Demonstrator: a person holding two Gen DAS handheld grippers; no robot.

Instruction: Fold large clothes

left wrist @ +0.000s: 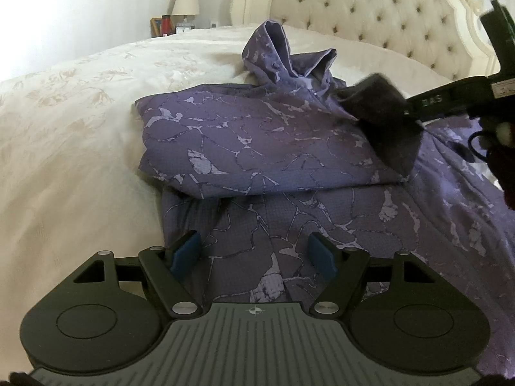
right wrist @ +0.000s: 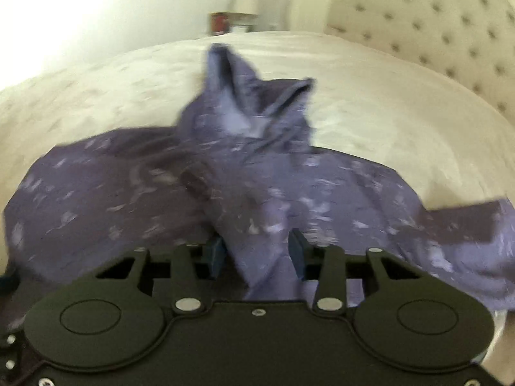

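A purple marble-patterned hoodie (left wrist: 257, 135) lies on the cream bed cover (left wrist: 80, 122), its left side folded inward and its hood (left wrist: 273, 51) standing up at the far end. My left gripper (left wrist: 254, 252) hovers open over the near hem, its blue pads (left wrist: 186, 251) apart and pressing nothing. My right gripper (left wrist: 408, 115) comes in from the right beside a dark cuff (left wrist: 379, 109). In the blurred right wrist view a raised ridge of the hoodie (right wrist: 257, 225) runs up into the right gripper (right wrist: 257, 254) and fills the gap between its pads.
A tufted cream headboard (left wrist: 370, 9) bounds the far side of the bed. A lamp (left wrist: 186, 0) and small items stand on a nightstand at the back left. Bare bed cover stretches to the left of the hoodie.
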